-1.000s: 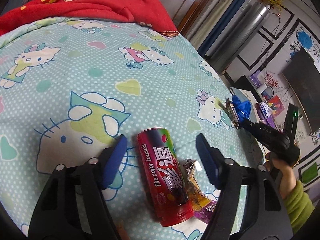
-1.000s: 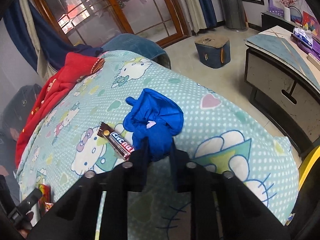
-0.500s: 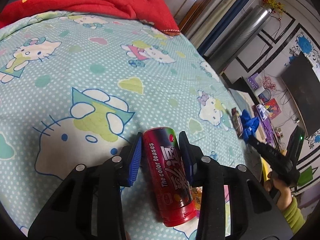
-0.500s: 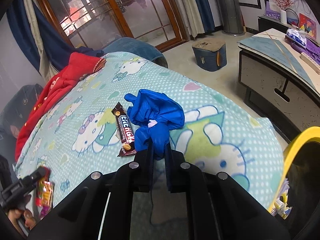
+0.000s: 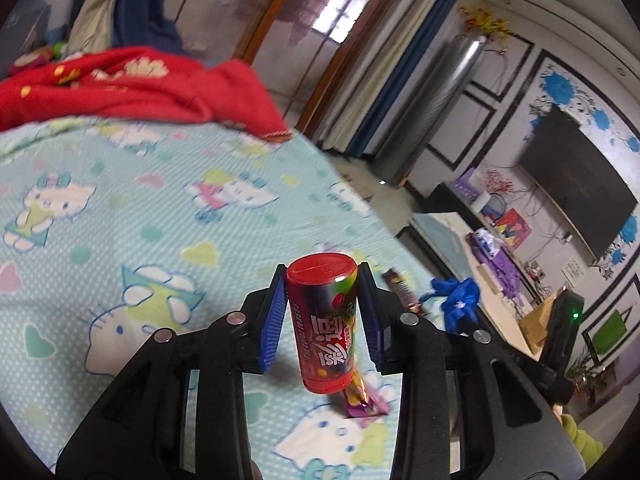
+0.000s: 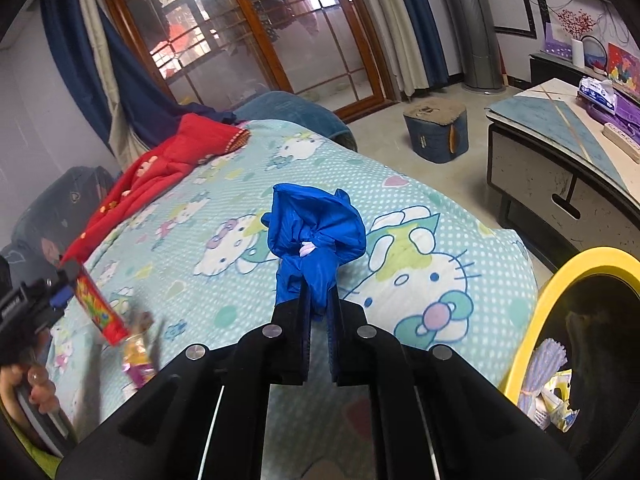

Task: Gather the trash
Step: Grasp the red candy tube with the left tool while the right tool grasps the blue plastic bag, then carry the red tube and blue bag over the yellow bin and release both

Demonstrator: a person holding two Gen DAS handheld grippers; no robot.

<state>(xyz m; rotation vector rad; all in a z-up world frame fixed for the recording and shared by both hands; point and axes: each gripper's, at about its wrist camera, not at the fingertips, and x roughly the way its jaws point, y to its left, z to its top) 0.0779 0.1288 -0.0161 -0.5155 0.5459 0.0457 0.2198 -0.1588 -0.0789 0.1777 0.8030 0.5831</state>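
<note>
Left gripper pinches a red candy tube above the patterned bedspread; right gripper clamps a crumpled blue bag — beside it, a yellow-rimmed bin holds wrappers.

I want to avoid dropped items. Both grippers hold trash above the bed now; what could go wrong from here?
1. The left gripper pinches the red candy tube only near its cap, so the hanging tube might swing or slip out.
2. The right gripper holds the crumpled blue bag by a thin fold, which could pull free before the yellow-rimmed bin.
3. The purple wrapper and the chocolate bar wrapper on the bedsheet could be forgotten.
</note>
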